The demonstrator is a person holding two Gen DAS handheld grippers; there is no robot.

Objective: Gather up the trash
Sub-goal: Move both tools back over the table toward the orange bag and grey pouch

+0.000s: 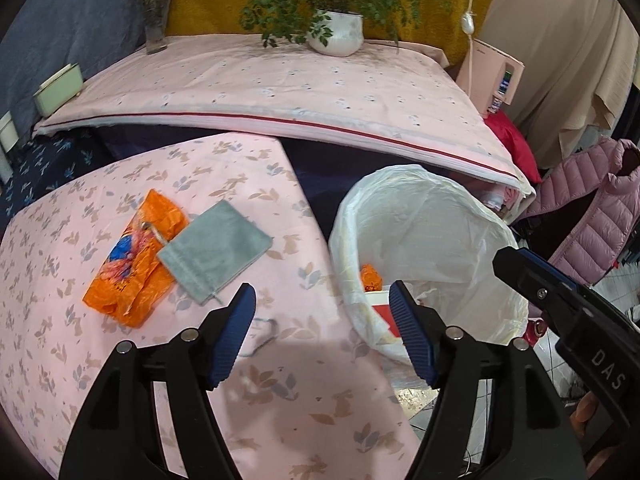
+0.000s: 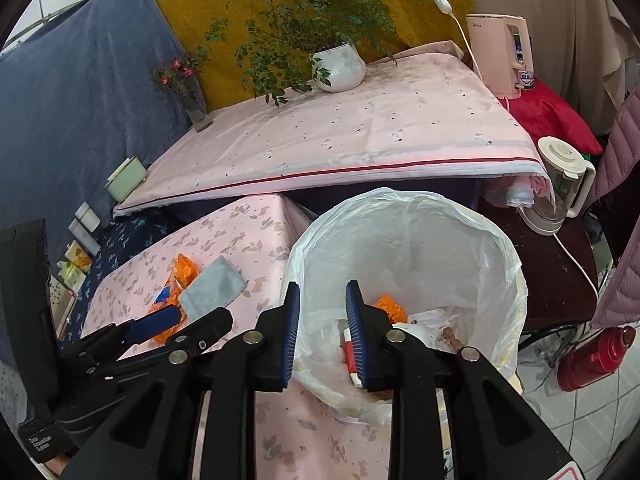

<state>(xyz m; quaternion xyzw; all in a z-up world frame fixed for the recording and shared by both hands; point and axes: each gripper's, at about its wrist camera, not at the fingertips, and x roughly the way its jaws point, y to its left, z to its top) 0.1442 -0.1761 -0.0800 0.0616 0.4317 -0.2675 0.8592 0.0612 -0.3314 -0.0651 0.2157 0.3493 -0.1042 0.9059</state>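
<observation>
An orange plastic bag point(image 1: 132, 264) lies crumpled on the pink leaf-print table point(image 1: 280, 400), partly under a grey cloth pouch point(image 1: 216, 248). My left gripper point(image 1: 320, 292) hovers open over the table's right edge, nearer me than both, with nothing between its fingers. A bin lined with a white bag point(image 2: 420, 232) stands beside the table. Inside lie an orange wrapper point(image 2: 390, 306), a red-and-white packet point(image 2: 348, 344) and crumpled white scraps. My right gripper point(image 2: 323, 286) is over the bin's near rim, open by a narrow gap and empty. The left gripper point(image 2: 188, 318) shows at the left of the right wrist view.
Behind, a higher pink-covered table point(image 1: 280, 80) holds a potted plant point(image 1: 336, 32) and a flower vase point(image 1: 156, 28). A white kettle point(image 2: 560, 184), a red thermos point(image 2: 596, 356) and a pink jacket point(image 1: 592, 208) crowd the right side. A thin grey loop point(image 1: 264, 336) lies on the table near the left fingers.
</observation>
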